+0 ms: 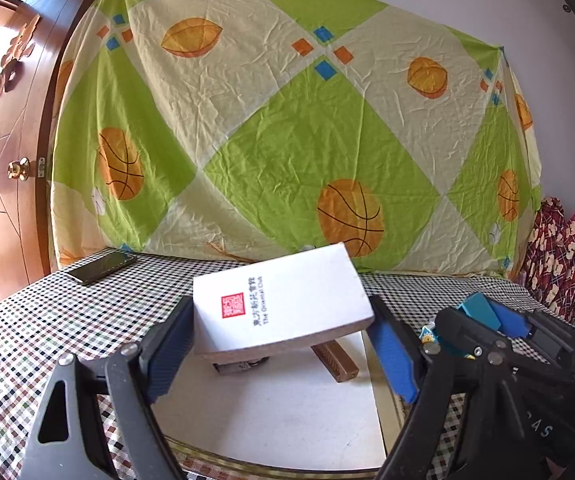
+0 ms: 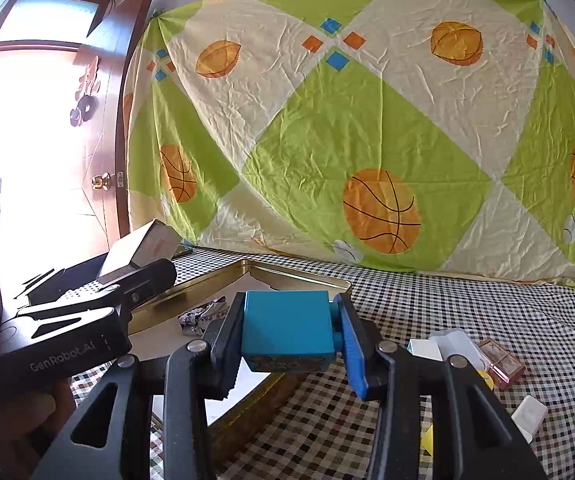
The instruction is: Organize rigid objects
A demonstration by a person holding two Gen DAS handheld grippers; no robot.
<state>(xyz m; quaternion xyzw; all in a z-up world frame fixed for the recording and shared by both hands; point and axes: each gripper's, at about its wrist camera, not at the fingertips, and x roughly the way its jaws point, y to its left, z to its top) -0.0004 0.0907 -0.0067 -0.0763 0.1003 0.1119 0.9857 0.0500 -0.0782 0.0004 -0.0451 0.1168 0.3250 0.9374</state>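
Boxes were both airborne: the white box (image 1: 279, 304) hung tilted above the gold-rimmed tray (image 2: 307, 278), clamped between the left gripper (image 1: 283, 344) fingers, while the right gripper (image 2: 287, 340) was shut on the blue box (image 2: 287, 330) at the tray's right edge. Placement looked under way; next, each box wanted lowering flat inside. Already in there: a brown comb-like piece (image 1: 335, 362) and a small dark item (image 1: 239, 366). More small boxes (image 2: 459, 346) waited right.
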